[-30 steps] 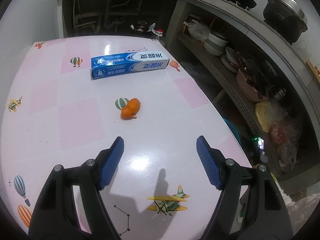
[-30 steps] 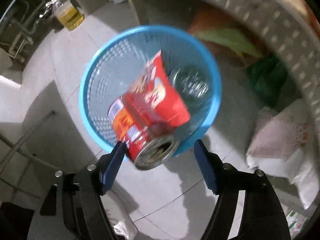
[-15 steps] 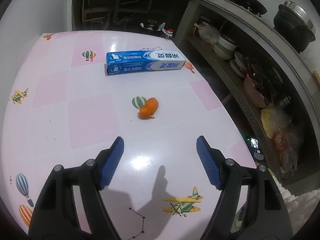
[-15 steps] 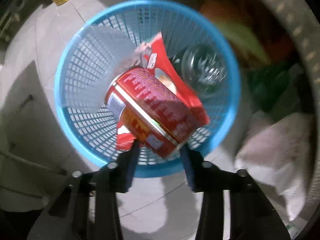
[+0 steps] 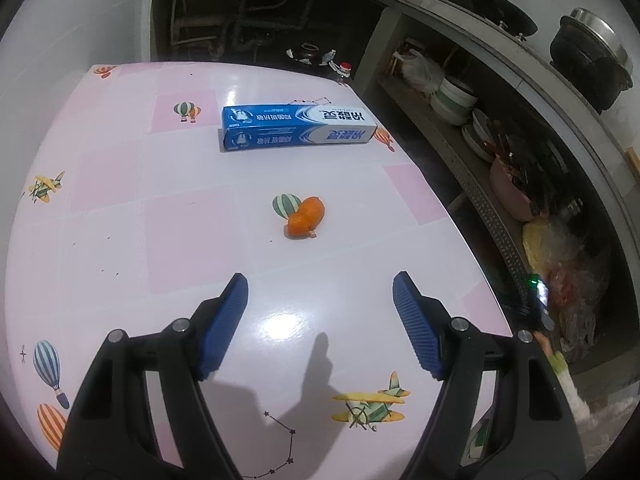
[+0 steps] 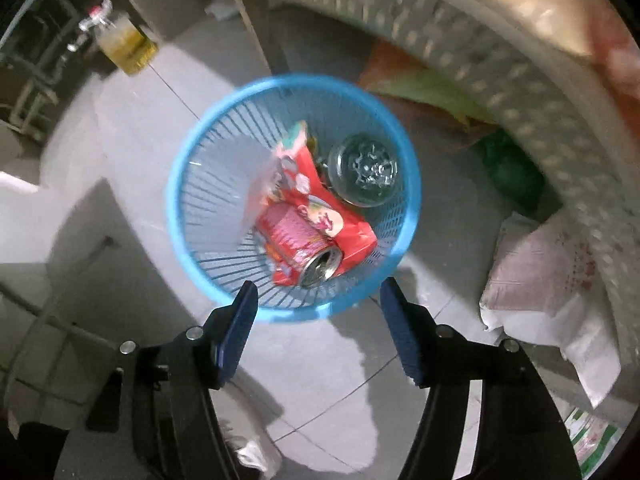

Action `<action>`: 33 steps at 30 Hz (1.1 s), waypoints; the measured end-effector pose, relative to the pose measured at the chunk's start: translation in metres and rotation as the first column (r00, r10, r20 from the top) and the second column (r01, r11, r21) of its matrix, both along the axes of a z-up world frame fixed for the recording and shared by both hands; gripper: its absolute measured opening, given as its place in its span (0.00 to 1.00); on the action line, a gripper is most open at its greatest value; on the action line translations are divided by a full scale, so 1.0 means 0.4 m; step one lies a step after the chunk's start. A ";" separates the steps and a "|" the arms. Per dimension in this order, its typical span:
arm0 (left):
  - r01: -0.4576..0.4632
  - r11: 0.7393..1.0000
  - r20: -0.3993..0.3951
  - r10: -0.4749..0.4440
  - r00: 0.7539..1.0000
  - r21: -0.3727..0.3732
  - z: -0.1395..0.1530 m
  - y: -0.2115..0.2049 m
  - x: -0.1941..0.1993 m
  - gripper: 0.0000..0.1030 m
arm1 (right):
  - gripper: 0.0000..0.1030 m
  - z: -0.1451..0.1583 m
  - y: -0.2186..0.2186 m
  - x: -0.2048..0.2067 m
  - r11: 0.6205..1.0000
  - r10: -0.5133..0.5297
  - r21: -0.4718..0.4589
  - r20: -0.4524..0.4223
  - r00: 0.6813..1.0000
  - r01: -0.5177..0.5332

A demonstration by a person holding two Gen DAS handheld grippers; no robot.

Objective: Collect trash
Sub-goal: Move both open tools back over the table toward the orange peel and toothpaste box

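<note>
Can (image 6: 302,248) lies in basket (image 6: 192,224) beyond right gripper (image 6: 318,312), jaws just opening, empty: dropped. Left gripper (image 5: 320,312) open, empty; peel (image 5: 305,218) ahead of fingers, likely next.

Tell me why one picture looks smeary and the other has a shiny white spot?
Right wrist view: the blue basket and the shelf edge behind it are smeared by motion blur. Left wrist view: sharp, but lamp glare shines off the glossy table, and straight edges bend from the fisheye lens.
</note>
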State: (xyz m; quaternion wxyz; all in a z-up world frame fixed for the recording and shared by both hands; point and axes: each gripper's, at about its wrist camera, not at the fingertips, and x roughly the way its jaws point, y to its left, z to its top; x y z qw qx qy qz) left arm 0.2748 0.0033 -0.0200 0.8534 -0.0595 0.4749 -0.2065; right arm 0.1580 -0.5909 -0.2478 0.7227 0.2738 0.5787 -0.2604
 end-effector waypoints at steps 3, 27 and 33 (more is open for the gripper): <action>-0.020 1.000 0.005 0.020 1.000 0.006 0.003 0.017 -0.010 0.69 | 0.61 0.125 0.064 -0.035 0.999 0.036 -0.029 0.091 0.995 -0.033; -0.201 0.979 0.041 0.200 0.979 0.027 -0.001 0.208 -0.109 0.72 | 0.62 0.538 0.956 0.371 0.689 0.652 -0.057 0.483 0.585 -0.722; -0.224 0.975 0.036 0.223 0.974 0.010 -0.007 0.244 -0.113 0.72 | 0.51 0.457 1.040 0.469 0.724 0.608 0.067 0.408 0.681 -0.686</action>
